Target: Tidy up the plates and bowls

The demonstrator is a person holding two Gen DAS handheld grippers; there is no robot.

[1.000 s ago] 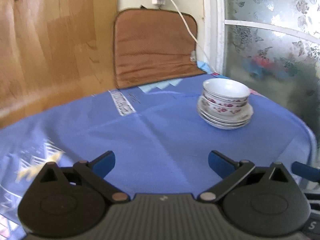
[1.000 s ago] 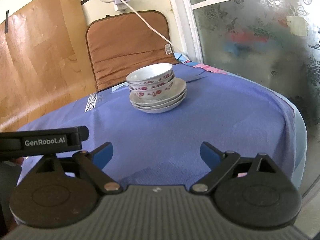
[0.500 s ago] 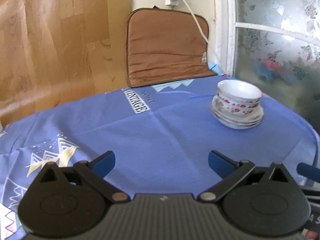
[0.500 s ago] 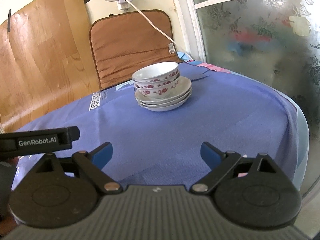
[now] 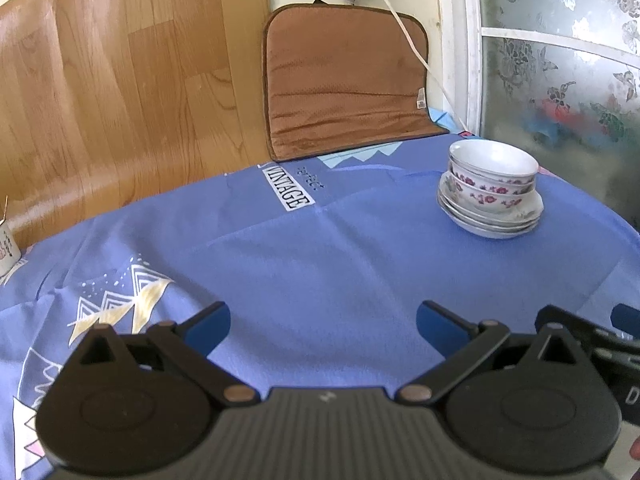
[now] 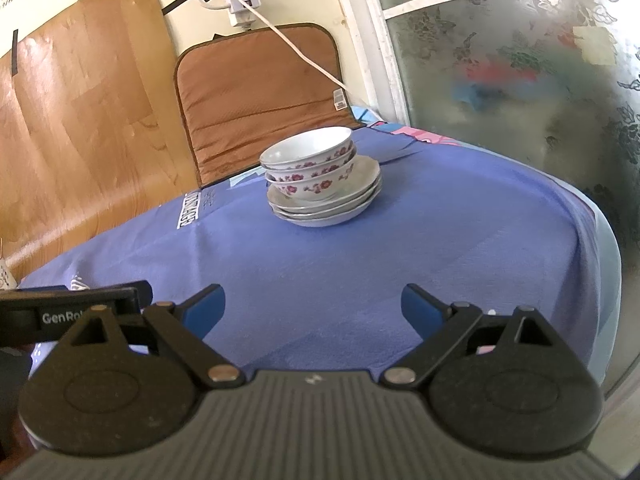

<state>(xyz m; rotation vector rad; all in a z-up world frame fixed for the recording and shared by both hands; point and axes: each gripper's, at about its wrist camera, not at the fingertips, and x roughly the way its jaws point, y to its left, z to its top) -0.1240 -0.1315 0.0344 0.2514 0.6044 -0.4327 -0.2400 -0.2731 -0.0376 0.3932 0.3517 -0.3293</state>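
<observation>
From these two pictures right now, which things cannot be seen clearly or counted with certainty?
- Number of plates: right wrist view, thin rims overlap, too close to count.
- Inside of the top bowl: left wrist view, low angle hides its bottom.
- White cup: left wrist view, cut off by the left edge.
- Behind the frosted glass: right wrist view, only blurred colours.
- Right tool: left wrist view, cut off by the right edge.

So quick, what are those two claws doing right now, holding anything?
Left claw: open, holding nothing.
Right claw: open, holding nothing.
</observation>
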